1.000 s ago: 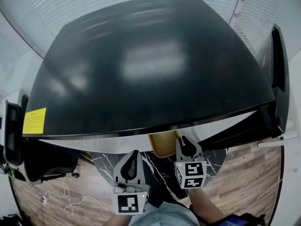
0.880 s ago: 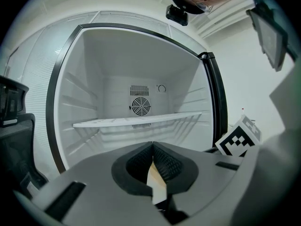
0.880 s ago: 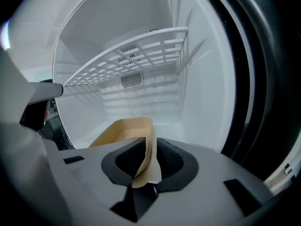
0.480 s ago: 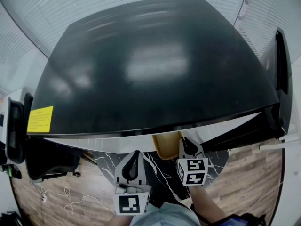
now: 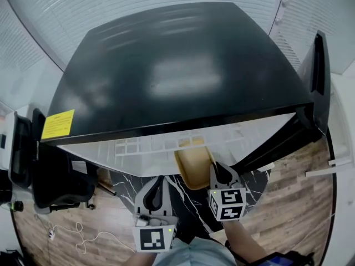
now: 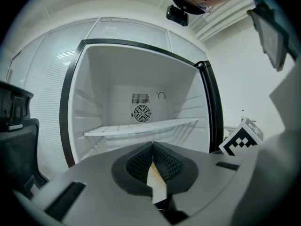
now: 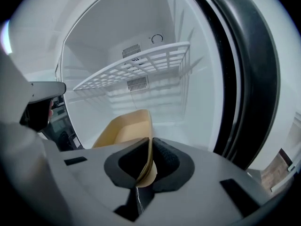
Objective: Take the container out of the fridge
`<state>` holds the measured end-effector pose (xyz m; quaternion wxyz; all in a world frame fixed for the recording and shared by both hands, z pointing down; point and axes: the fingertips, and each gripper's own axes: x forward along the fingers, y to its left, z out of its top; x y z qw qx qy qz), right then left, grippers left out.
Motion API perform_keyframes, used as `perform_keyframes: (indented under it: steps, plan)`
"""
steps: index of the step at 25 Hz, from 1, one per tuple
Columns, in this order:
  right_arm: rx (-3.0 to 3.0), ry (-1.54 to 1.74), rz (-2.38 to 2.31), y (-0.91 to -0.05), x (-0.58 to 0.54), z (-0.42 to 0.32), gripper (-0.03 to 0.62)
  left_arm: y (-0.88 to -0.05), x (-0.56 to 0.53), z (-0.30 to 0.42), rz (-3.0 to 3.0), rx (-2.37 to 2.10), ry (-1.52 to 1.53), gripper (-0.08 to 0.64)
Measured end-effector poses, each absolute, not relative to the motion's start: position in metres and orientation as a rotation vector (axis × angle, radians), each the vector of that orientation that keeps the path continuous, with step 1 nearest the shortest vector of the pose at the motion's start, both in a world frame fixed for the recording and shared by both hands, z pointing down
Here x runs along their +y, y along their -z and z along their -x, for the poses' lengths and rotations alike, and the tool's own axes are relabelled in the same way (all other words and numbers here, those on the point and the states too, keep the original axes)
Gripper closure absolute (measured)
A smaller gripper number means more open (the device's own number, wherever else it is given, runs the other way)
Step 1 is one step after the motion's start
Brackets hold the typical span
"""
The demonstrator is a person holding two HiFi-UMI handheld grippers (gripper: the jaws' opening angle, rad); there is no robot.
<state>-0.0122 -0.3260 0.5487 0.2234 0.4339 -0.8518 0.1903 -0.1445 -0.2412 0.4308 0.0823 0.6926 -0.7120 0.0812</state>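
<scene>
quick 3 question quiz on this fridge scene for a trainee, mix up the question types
1. True or false: the right gripper is clamped on the rim of the tan container.
2. Which gripper has its jaws together on nothing? A) left gripper B) right gripper C) neither
3. Fill in: the wire shelf inside the fridge holds ____.

Key: 1 true; 2 A; 3 nothing.
</scene>
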Motion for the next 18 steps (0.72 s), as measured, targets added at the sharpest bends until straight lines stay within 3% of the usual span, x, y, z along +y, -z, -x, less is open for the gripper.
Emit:
perform_keyframes:
  steps: [18]
  plan:
    - [-2.548,-0.400,-1.148,-0.461,-0.227,-0.027,0.555,-0.373,-0.158,0.099,-2.121,-2.271,-0.193,0.546]
